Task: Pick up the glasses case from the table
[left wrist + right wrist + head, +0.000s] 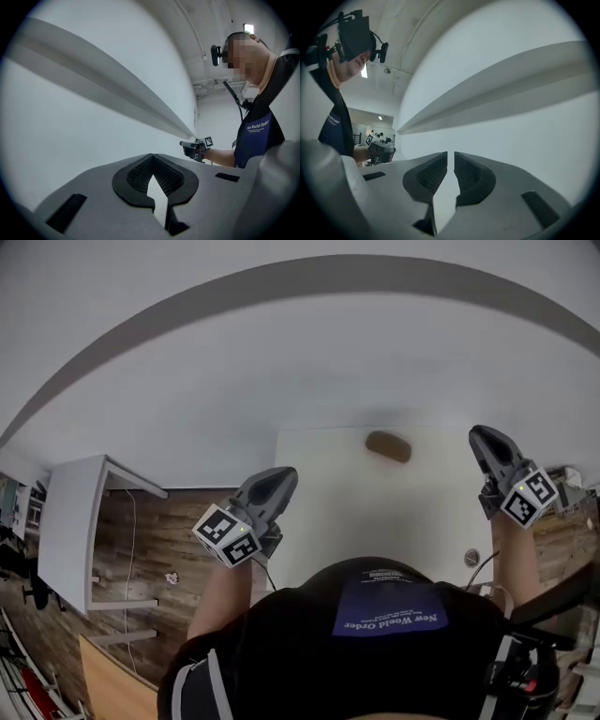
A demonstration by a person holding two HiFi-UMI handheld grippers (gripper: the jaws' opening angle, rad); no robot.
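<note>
Task status: not started. The glasses case (388, 445) lies on the white table (375, 512), untouched.

Left hand-held gripper (279, 480): jaws together at the tips, nothing between them. It is held level over the near left edge of the table. The case is ahead of it and to its right, well apart.

Right hand-held gripper (487, 440): jaws together, nothing between them. The case is to its left, near but not touching.

Neither gripper view shows the case; both face a plain wall.

Remaining, by judgement: open one hand-held gripper, bring it to the case, clamp, lift.

Containers: the case is closed. Contents cannot be determined.
</note>
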